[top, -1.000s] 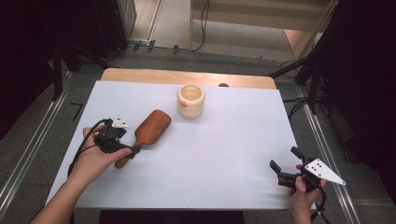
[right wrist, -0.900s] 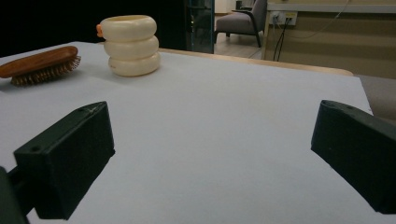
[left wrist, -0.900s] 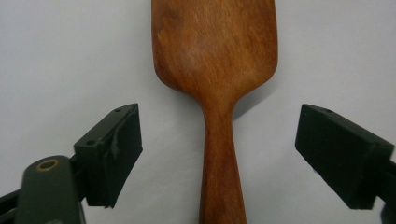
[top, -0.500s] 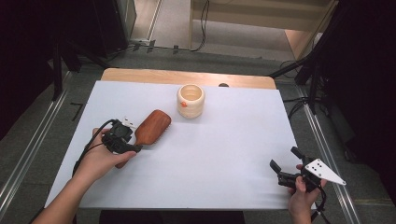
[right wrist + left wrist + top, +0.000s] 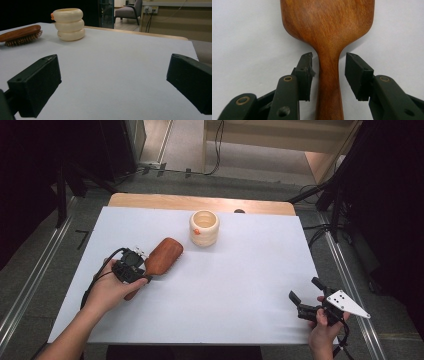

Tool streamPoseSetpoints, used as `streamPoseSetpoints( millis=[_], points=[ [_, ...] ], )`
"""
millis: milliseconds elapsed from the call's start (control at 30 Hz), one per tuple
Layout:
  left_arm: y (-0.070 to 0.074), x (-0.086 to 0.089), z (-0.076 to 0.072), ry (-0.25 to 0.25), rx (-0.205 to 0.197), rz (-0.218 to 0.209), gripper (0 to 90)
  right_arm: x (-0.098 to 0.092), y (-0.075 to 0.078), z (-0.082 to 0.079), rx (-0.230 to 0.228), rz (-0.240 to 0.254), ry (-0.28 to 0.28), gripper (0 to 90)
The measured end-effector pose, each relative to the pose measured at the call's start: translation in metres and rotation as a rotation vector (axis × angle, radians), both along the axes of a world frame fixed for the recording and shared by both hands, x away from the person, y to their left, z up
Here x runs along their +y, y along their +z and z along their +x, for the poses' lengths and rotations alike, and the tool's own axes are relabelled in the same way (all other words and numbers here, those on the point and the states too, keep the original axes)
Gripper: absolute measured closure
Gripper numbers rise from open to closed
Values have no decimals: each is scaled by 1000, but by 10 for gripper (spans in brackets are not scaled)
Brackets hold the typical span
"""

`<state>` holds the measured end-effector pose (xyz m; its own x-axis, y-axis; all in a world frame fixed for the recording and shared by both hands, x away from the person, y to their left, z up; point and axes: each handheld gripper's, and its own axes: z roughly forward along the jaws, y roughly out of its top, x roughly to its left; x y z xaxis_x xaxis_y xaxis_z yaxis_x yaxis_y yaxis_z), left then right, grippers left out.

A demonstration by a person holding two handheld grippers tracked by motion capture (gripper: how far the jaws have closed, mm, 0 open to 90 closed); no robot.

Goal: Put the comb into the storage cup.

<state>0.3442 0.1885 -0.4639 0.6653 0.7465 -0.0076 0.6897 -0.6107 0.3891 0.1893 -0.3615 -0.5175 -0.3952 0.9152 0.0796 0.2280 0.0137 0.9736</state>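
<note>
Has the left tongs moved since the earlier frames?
Yes. The left tongs slid toward the table's left edge, away from the cup, closing around the brush handle.

The hairbrush [image 5: 163,256] is of reddish-brown wood with visible grain; the ribbed cup [image 5: 204,227] is cream, with one small orange spot; the table cover [image 5: 240,270] is plain white; both grippers' jaws are black.

A lab-like recording room: white-topped table [image 5: 240,285] between metal floor rails [image 5: 30,285], cables [image 5: 217,145], dark curtains [image 5: 50,160].
</note>
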Motion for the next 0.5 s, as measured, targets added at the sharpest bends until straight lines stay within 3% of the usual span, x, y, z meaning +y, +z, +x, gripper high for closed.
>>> streamPoseSetpoints(
  millis=[267,500],
  points=[
    [-8,-4,1,2,6,12,654,0,0,0,0,0,-1,0],
    [-10,-4,0,11,-19,12,713,0,0,0,0,-2,-1,0]
  ],
)
